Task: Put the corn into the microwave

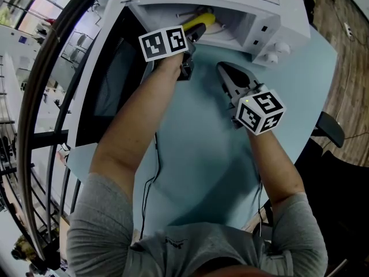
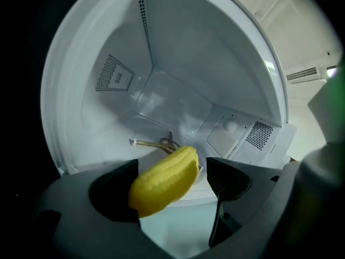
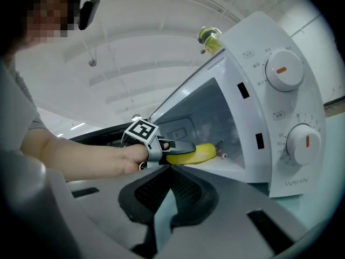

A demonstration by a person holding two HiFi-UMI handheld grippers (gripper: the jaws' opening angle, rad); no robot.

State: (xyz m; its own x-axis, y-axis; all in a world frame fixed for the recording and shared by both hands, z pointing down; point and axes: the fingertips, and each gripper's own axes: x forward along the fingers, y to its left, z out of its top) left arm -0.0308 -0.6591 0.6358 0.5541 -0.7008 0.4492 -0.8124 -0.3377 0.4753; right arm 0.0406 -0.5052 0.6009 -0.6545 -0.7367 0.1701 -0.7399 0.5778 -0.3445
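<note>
The yellow corn (image 1: 203,21) is at the mouth of the white microwave (image 1: 253,13), whose dark door (image 1: 115,79) hangs open to the left. In the left gripper view the corn (image 2: 164,179) leans on the left jaw, with a small gap to the right jaw. My left gripper (image 2: 171,171) is open around it, in front of the cavity (image 2: 161,85). The right gripper view shows that gripper (image 3: 180,144) over the corn (image 3: 199,154), low by the sill. My right gripper (image 1: 225,69) is shut and empty above the table, near the microwave's knobs (image 3: 283,69).
A thin metal piece (image 2: 156,143) lies on the cavity floor behind the corn. The light blue table (image 1: 202,154) carries the microwave at its far edge. A cable (image 1: 151,178) trails down the left arm. A yellowish bottle (image 3: 211,39) stands on top of the microwave.
</note>
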